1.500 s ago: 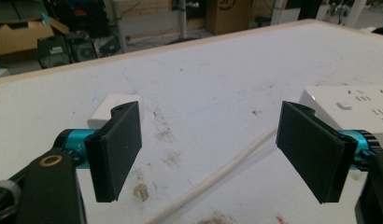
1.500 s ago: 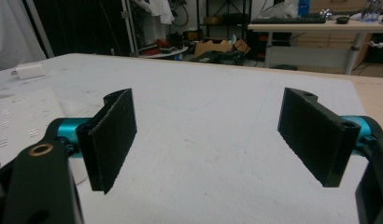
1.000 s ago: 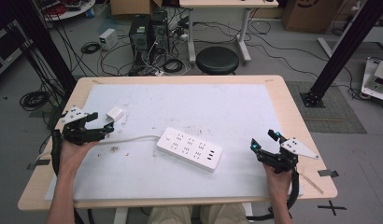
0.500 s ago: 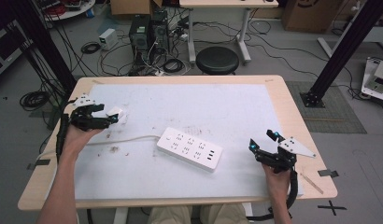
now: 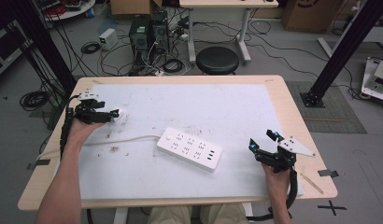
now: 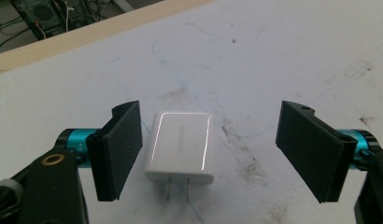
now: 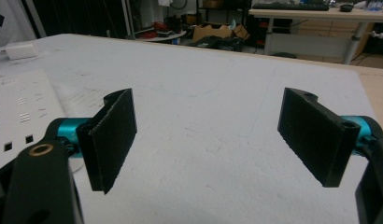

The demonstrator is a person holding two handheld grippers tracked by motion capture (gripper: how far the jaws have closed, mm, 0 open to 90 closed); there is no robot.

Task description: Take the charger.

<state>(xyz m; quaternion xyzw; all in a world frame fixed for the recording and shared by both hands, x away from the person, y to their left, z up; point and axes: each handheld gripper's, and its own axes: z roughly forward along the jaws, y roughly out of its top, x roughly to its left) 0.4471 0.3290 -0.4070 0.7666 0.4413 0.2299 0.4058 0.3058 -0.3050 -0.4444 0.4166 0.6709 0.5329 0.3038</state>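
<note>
White worktop (image 5: 236, 107), near its left edge: your left gripper (image 6: 208, 154), jaws just starting to close, brackets the charger (image 6: 181, 145) untouched; centre it, then squeeze its flat sides.

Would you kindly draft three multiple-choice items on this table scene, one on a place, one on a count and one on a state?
1. Where does the white charger lie?
A. Between the left gripper's jaws, nearer one of them
B. On top of the power strip
C. Beside the right gripper

2. How many metal prongs show on the charger?
A. None
B. Two
C. Three

3. How do the right gripper's jaws stand?
A. Shut on the charger
B. Shut on a cable
C. Open with nothing between them

Answers:
1. A: the left gripper view shows the charger flat on the white table mat between the two jaws, close to one of them.
2. B: two prongs stick out of its near end.
3. C: the right gripper view shows only bare mat between the wide-apart jaws; the power strip lies off to the side.
</note>
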